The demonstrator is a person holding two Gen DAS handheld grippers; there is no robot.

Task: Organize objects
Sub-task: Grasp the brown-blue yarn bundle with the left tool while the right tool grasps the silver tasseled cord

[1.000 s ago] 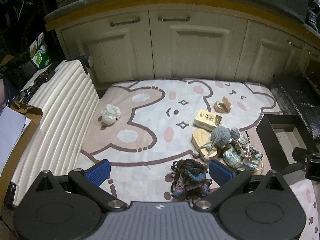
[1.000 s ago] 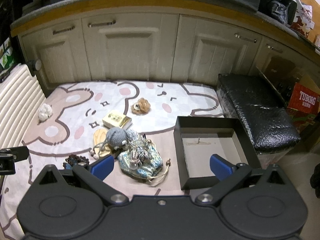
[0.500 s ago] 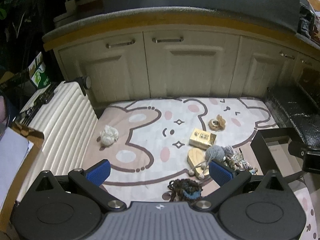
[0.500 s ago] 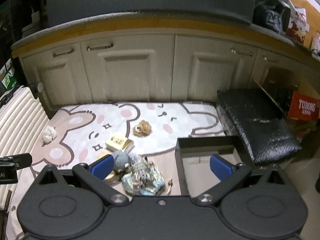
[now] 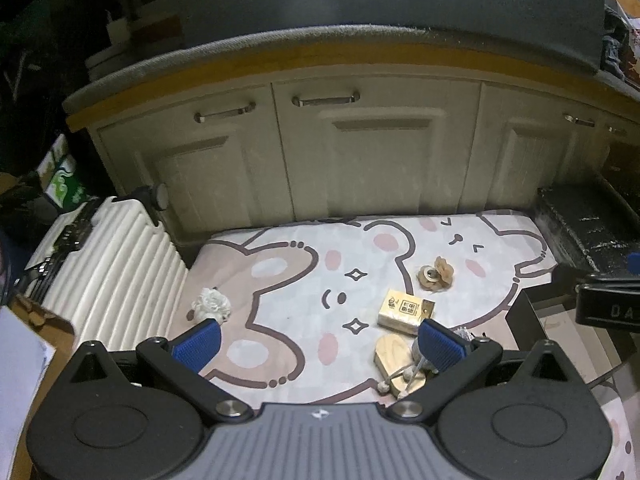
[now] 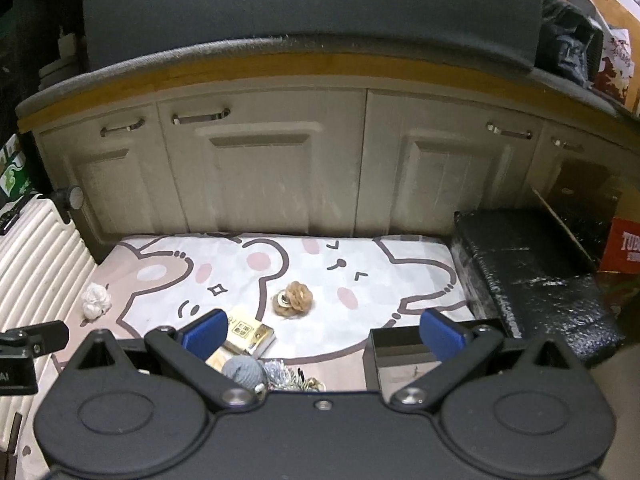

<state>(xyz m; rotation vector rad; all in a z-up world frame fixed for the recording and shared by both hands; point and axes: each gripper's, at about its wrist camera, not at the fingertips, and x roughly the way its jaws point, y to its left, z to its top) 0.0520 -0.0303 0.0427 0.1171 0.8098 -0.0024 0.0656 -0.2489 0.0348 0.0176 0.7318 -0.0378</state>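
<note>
Both the left tool (image 5: 318,338) and right tool (image 6: 324,330) are held apart, empty; the black open cardboard box (image 6: 404,360), seemingly empty, is shown properly only in the right view.

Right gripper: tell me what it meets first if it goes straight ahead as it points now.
Most likely the cream cabinet door behind the mat. The right gripper, jaws open and empty, points at it, apparently above the brown knotted toy and gold box; depth is unclear.
</note>
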